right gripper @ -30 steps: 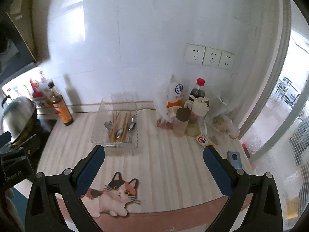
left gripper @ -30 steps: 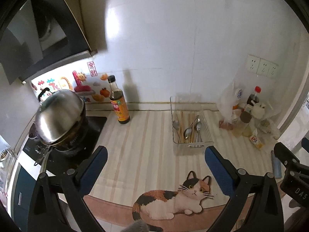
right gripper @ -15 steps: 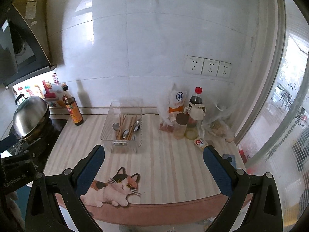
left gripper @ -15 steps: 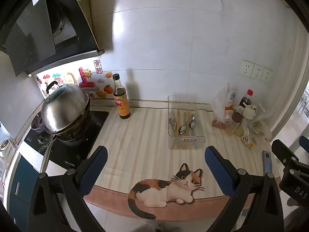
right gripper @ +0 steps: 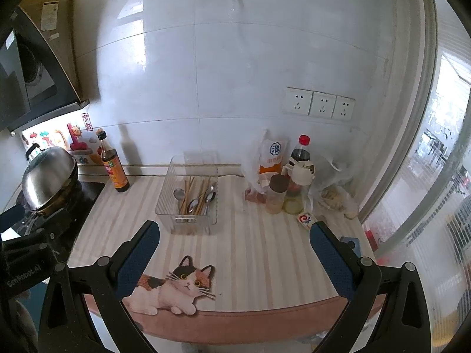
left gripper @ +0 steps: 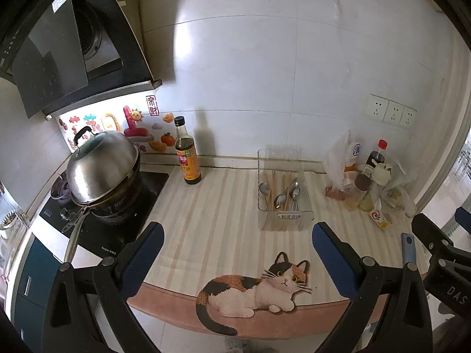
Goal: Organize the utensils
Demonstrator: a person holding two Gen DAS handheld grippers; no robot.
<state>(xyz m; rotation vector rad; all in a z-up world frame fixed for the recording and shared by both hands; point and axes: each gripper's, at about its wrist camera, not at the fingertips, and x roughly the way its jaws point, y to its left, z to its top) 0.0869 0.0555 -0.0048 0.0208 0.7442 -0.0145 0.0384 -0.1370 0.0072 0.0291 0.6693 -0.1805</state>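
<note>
Left wrist view: left tongs [left gripper: 235, 245] spread wide, empty, well back from clear utensil tray [left gripper: 283, 219] on striped counter [left gripper: 212, 220]; spoons [left gripper: 279, 199] and chopsticks [left gripper: 272, 186] inside, long axes toward wall.

Right wrist view: right tongs [right gripper: 234, 244] equally wide, empty. Best approached from above, pinching one handle across its width, clear of tray wall [right gripper: 188, 220]
</note>
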